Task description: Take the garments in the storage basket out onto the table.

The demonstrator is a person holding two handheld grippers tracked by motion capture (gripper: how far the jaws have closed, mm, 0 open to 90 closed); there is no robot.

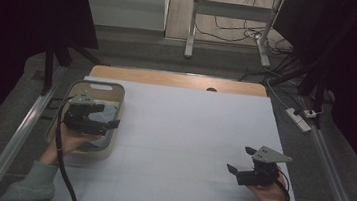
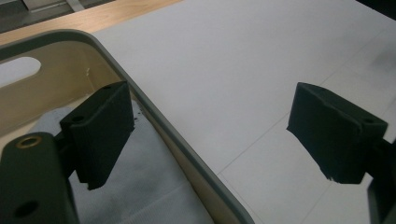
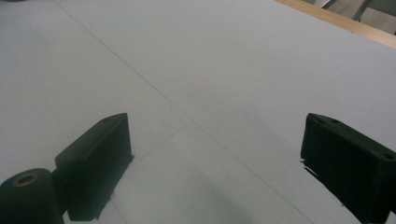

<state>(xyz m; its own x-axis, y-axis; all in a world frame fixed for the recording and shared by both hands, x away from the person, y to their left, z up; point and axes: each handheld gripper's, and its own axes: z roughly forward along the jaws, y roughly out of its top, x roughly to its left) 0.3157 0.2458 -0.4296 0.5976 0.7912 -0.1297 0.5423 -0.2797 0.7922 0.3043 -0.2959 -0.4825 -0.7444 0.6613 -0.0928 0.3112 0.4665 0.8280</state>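
Left tool [image 1: 109, 118], agape, above bin [image 1: 112, 89]

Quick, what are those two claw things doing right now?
Left gripper: open, empty, straddling the basket rim.
Right gripper: open, empty.

Left claw [image 1: 109, 115] over beige bin [image 1: 98, 86]; right claw [image 1: 241, 160] above white table [image 1: 188, 131]

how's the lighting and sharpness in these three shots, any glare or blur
High view: dim, dark at the sides, no glare, left gripper over the bin slightly soft. Left gripper view: near fingers soft-edged, the cloth in the bin murky. Right gripper view: even light on the white sheet, fingers nearly silhouetted.
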